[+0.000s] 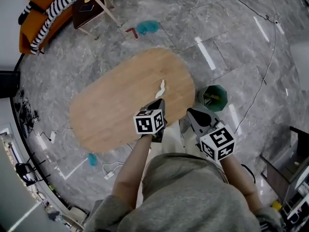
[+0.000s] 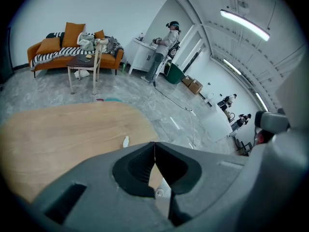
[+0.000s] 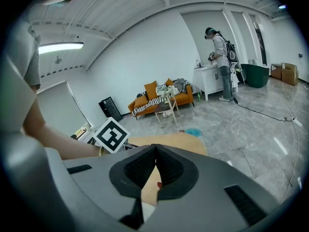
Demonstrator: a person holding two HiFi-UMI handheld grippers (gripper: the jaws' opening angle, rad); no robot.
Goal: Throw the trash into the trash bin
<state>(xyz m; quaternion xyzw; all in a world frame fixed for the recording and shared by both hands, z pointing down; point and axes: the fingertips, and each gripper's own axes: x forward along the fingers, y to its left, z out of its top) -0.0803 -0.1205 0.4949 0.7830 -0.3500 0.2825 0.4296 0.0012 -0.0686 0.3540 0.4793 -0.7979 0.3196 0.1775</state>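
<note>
A small white crumpled scrap of trash (image 1: 161, 88) lies on the oval wooden table (image 1: 111, 105), near its right end. A dark green trash bin (image 1: 214, 98) stands on the floor just right of the table. My left gripper (image 1: 158, 102) hovers over the table's near edge, a short way below the scrap, jaws shut and empty. In the left gripper view the scrap (image 2: 126, 141) shows just left of the closed jaw tips (image 2: 154, 144). My right gripper (image 1: 190, 111) hangs between the table and the bin, also shut with nothing held (image 3: 156, 147).
A teal cloth (image 1: 147, 27) and a red piece (image 1: 131, 32) lie on the grey floor beyond the table. A wooden side table (image 1: 91, 4) and an orange sofa (image 1: 36, 8) stand at the far left. Cables (image 1: 268, 71) run across the floor. A person (image 2: 161, 47) stands far off.
</note>
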